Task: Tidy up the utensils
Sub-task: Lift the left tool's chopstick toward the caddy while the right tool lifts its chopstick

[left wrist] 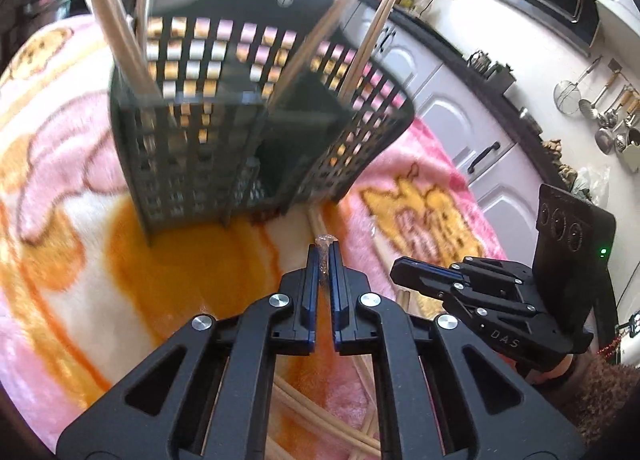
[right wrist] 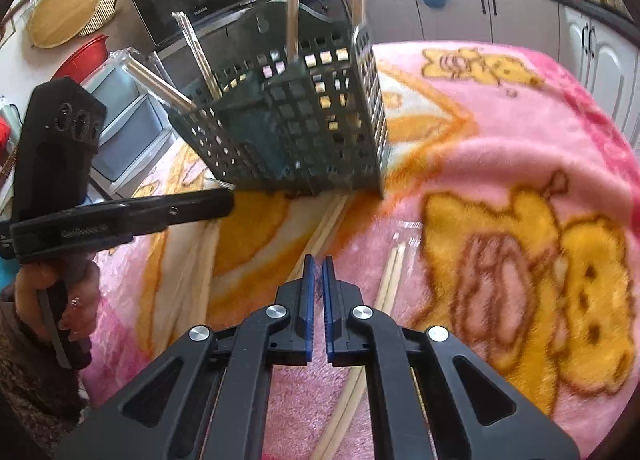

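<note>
Left tool (left wrist: 323,256) clamped on clear wrapper (left wrist: 322,250); right tool (right wrist: 317,266) closed, gripping nothing visible. Ahead: dark basket (left wrist: 256,132) holding chopsticks (left wrist: 368,40). Loose chopsticks (right wrist: 394,276) on blanket (right wrist: 500,148).

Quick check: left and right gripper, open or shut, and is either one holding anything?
Left gripper: shut on a crinkled clear plastic wrapper end.
Right gripper: shut, nothing visible between the blue pads; wooden chopsticks lie below on the pink blanket.
</note>
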Demonstrator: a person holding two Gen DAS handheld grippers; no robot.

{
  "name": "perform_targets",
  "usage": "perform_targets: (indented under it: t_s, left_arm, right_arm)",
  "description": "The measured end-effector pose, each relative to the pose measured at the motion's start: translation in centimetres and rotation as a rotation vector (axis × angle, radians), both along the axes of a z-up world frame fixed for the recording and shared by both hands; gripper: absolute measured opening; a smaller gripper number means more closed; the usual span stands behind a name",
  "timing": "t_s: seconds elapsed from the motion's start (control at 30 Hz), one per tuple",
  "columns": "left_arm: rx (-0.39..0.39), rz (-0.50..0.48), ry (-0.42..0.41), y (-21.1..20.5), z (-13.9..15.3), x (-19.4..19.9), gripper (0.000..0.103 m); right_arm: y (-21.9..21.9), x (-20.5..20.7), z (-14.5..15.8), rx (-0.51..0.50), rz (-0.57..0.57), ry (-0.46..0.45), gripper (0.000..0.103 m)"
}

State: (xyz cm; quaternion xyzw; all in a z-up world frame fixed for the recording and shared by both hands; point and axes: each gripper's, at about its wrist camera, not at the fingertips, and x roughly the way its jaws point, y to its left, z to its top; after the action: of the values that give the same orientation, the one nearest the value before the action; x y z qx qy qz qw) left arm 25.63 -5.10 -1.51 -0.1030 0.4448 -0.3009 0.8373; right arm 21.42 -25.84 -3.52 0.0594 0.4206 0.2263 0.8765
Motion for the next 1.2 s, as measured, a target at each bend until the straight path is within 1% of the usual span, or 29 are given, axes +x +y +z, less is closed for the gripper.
perform_targets:
  t_s: [0.13, 0.23, 0.4, 0.5, 0.7, 0.87, 1.2]
  left_arm:
    - [-0.003, 0.009, -0.050, 0.6, 1.8, -0.5, 0.002]
    - [-0.021, 0.010, -0.086, 0.9, 3.4, -0.9, 0.002]
    - [-0.033, -0.001, -0.134, 0.4, 5.4, -1.3, 0.002]
    - [-0.037, -0.010, -0.162, 0.1, 6.6, -1.5, 0.002]
    - [-0.037, -0.015, -0.219, -0.3, 8.8, -1.8, 0.002]
    - [-0.042, -0.015, -0.258, -0.5, 10.2, -2.1, 0.002]
    - [-0.050, -0.024, -0.324, -0.7, 12.6, -2.8, 0.002]
  right_arm:
    - [-0.4, 0.2, 1.6, -0.001, -0.017, -0.037, 0.004]
    - [-0.6, 0.2, 3.2, -0.013, -0.022, -0.083, 0.004]
    - [-1.3, 0.1, 6.0, -0.047, -0.038, -0.167, 0.004]
    - [-1.8, -0.1, 7.3, -0.049, -0.045, -0.201, 0.004]
    - [-2.0, -1.2, 10.4, -0.068, -0.030, -0.283, 0.004]
    - [-1.7, -2.0, 11.9, -0.075, -0.004, -0.318, 0.004]
    - [-0.1, -2.8, 13.6, -0.088, 0.018, -0.361, 0.004]
